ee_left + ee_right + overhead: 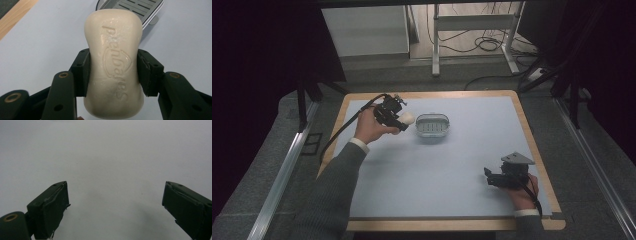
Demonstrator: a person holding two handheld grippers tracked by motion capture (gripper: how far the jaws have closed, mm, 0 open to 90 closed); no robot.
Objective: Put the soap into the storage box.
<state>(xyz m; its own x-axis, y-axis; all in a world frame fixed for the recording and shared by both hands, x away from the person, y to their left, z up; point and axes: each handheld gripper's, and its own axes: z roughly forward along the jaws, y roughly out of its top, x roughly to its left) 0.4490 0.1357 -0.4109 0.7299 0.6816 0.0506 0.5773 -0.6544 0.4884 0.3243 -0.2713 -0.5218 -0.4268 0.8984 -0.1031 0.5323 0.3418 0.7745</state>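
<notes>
Waxy cream soap bar [113, 65] between left gripper [113, 72] jaws; right gripper [115, 206] jaws apart.

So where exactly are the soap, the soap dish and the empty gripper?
soap [113, 65]: left gripper view, its embossed middle face.
soap dish [432, 131]: high view, its near rim.
right gripper [490, 178]: high view, midway between its open tips.

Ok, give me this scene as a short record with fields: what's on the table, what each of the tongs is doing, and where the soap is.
surface: pale blue mat on a wood-edged table
held item: cream oval soap bar with embossed lettering
left tongs: shut on the soap bar, beside the dish
right tongs: open, nothing between them, over bare mat
dish: grey slotted oval soap dish, nothing in it
soap position: held clear of the dish, not in it
</notes>
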